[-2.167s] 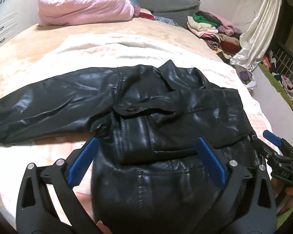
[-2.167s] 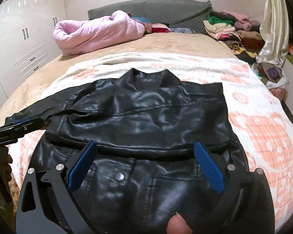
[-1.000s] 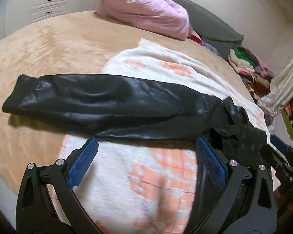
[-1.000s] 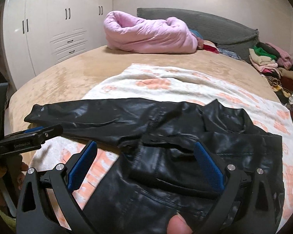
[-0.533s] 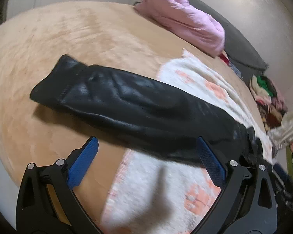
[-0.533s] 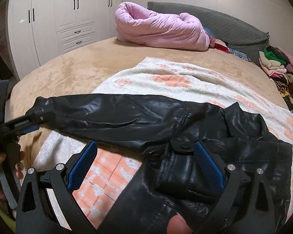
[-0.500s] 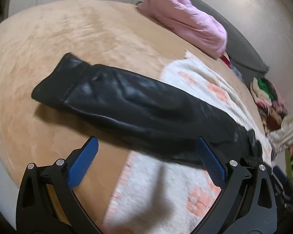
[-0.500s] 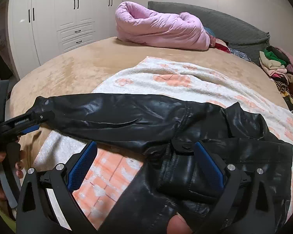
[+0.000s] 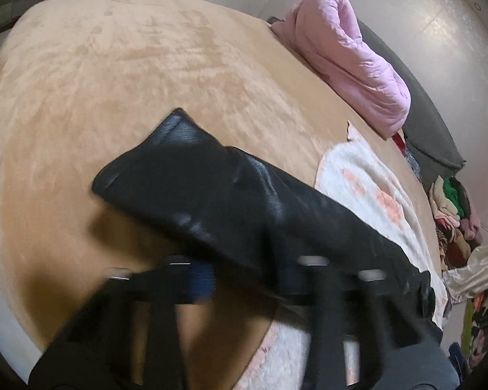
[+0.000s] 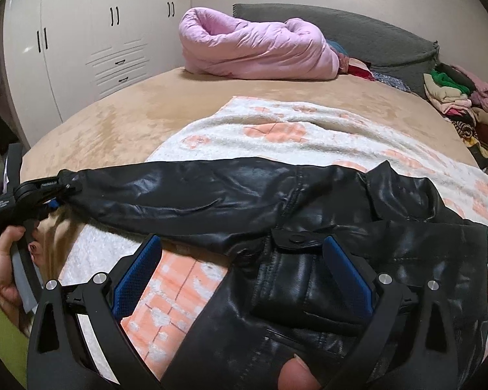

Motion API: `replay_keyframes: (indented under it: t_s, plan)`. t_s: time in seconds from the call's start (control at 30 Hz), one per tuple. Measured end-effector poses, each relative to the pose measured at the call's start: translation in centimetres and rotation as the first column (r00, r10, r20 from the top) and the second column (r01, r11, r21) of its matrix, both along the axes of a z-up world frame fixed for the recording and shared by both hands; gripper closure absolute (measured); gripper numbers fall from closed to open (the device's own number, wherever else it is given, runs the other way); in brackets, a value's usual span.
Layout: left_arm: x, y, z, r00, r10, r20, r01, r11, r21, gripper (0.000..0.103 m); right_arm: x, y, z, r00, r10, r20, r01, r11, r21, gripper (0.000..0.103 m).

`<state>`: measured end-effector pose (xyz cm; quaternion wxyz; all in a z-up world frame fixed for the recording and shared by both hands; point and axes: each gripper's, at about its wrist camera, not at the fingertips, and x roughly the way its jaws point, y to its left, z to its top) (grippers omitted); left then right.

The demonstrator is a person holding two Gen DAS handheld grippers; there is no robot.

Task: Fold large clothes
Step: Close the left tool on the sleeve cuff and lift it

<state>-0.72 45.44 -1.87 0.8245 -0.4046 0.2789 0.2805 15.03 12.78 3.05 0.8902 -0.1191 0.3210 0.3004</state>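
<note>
A black leather jacket [image 10: 358, 243] lies on a white-and-orange blanket [image 10: 276, 136] on the bed, its left sleeve [image 10: 179, 195] stretched out to the left. In the left wrist view the sleeve [image 9: 227, 201] crosses the frame and its cuff lies at the upper left. My left gripper [image 9: 247, 279] is blurred, its fingers closing on the sleeve's lower edge; in the right wrist view it [image 10: 57, 191] is at the cuff. My right gripper [image 10: 240, 266] is open above the jacket's chest near the shoulder.
A pink duvet [image 10: 257, 48] lies at the head of the tan bed [image 10: 130, 120], before a grey headboard [image 10: 358, 39]. A pile of clothes [image 10: 455, 97] sits at the right. White wardrobes [image 10: 81, 48] stand at the left.
My left gripper has moved left along the sleeve to its cuff end and its fingers have come together on it. The right gripper stays open and has barely moved.
</note>
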Motion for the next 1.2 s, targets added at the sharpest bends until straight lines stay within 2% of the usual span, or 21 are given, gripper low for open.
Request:
replay_keyframes:
  t_s: [0.03, 0.1, 0.3, 0.5, 0.8, 1.0, 1.2]
  plan:
    - [-0.2, 0.0, 0.5, 1.000, -0.006, 0.024, 0.006, 1.000, -0.006, 0.097, -0.1, -0.2, 0.1, 1.000, -0.003, 0.003, 0.003, 1.000, 0.002, 0.004]
    - [-0.2, -0.4, 1.7, 0.999, -0.020, 0.047, 0.019, 1.000, 0.016, 0.100, -0.1, -0.9, 0.4, 1.000, -0.007, 0.008, 0.007, 1.000, 0.012, 0.004]
    - [0.3, -2.6, 6.9, 0.990, -0.078, 0.119, 0.065, 0.992, 0.112, 0.103, 0.5, -3.5, 1.3, 0.999, -0.042, 0.006, 0.041, 0.998, 0.050, 0.004]
    - [1.9, -6.6, 12.9, 0.969, -0.165, 0.186, 0.121, 0.967, 0.226, 0.103, 1.1, -7.2, 1.7, 0.996, -0.094, 0.002, 0.094, 0.992, 0.087, 0.004]
    - [7.0, -15.8, 19.7, 0.902, -0.366, 0.228, 0.273, 0.895, 0.354, 0.103, 2.2, -14.5, 2.5, 0.982, -0.185, -0.024, 0.186, 0.969, 0.163, 0.004]
    - [10.7, -21.9, 21.1, 0.857, -0.472, 0.207, 0.365, 0.840, 0.402, 0.103, 2.5, -19.9, 3.1, 0.968, -0.250, -0.022, 0.249, 0.944, 0.215, 0.005]
    - [13.9, -27.3, 20.5, 0.811, -0.561, 0.165, 0.459, 0.785, 0.416, 0.103, 2.6, -25.0, 2.8, 0.945, -0.324, -0.047, 0.325, 0.908, 0.266, 0.004]
